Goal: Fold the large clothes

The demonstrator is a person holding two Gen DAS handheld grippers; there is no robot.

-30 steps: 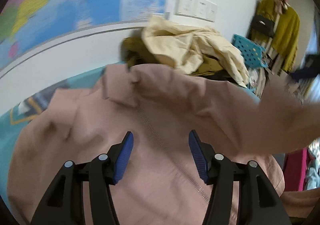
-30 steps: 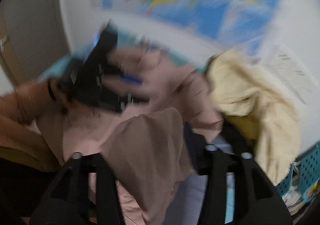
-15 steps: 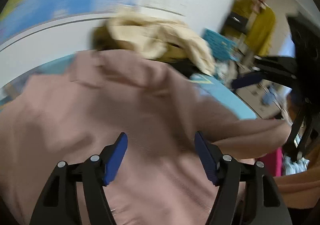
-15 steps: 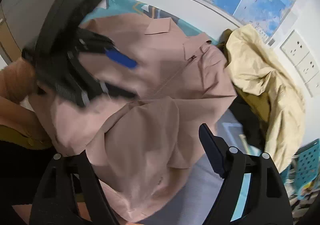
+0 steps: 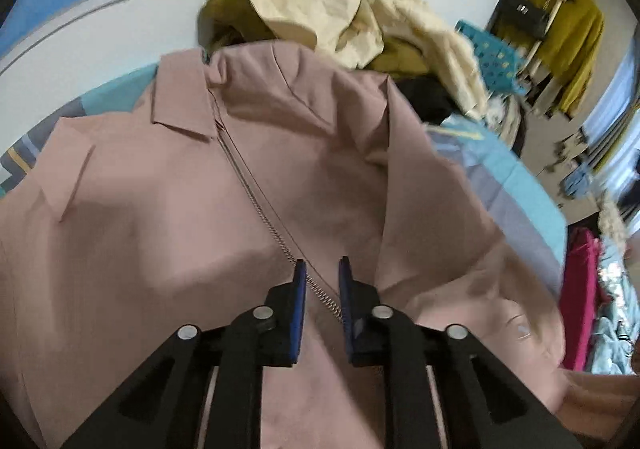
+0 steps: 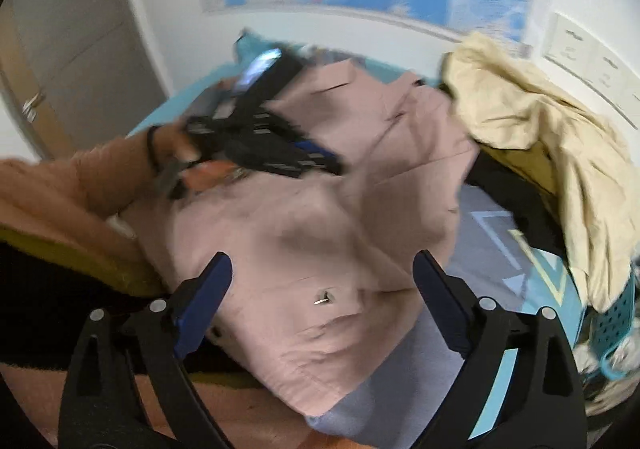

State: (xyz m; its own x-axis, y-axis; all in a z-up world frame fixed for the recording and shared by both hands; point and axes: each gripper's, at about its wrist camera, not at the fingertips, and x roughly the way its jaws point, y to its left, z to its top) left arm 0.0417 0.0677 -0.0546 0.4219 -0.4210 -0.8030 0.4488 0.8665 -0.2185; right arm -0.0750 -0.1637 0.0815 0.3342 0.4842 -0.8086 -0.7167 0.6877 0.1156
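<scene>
While the left gripper [image 5: 322,269] tilts steeply down over the pink jacket [image 5: 168,209], its jaws have just been closing and now stand narrow, straddling the zipper [image 5: 256,193] with a small gap on either side; whether the pads pinch cloth I cannot tell. The jacket lies spread on a blue-patterned bed [image 5: 516,185], collar far from the gripper, with a cream garment [image 5: 320,9] heaped beyond the collar.

From the right wrist view, the right gripper [image 6: 322,281] also points down at the jacket's folded near part, its jaws having just been opening, now wide apart and holding nothing. Beyond, blurred, a hand [image 6: 180,153] in an orange sleeve [image 6: 72,185] holds the left gripper over the jacket.
</scene>
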